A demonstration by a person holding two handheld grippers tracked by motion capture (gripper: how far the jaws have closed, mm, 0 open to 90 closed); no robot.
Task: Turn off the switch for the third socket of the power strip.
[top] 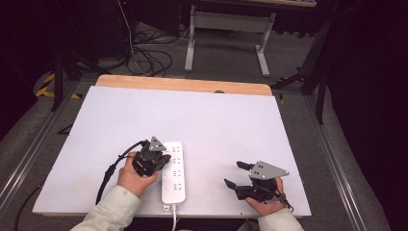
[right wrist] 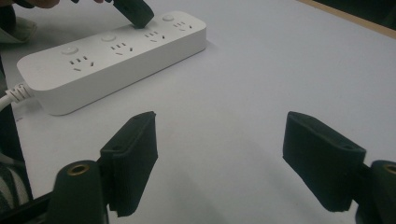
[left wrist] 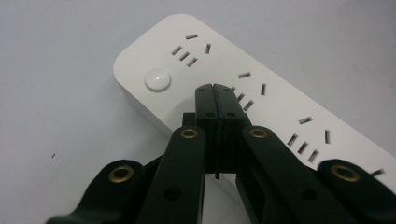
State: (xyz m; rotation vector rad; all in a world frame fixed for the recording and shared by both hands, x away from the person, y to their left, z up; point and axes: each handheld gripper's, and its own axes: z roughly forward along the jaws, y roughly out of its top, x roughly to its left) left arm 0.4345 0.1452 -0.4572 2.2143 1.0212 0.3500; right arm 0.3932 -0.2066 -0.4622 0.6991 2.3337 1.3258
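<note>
A white power strip (top: 173,178) lies lengthwise near the table's front edge, with several socket groups and round buttons. My left gripper (top: 165,158) is shut and empty, and comes at the strip from its left side. In the left gripper view its closed tips (left wrist: 215,89) sit over the strip (left wrist: 280,102) by a socket group, just right of a round button (left wrist: 158,79). Whether they touch the strip I cannot tell. My right gripper (top: 233,173) stands open and empty over bare table to the strip's right. Its jaws (right wrist: 233,154) face the strip (right wrist: 112,51).
The strip's white cord (top: 173,214) runs off the front edge of the white table top (top: 216,125). A black cable (top: 108,173) trails from the left gripper. Past the wooden far edge (top: 183,84), a desk frame (top: 226,33) and loose cables stand on the floor.
</note>
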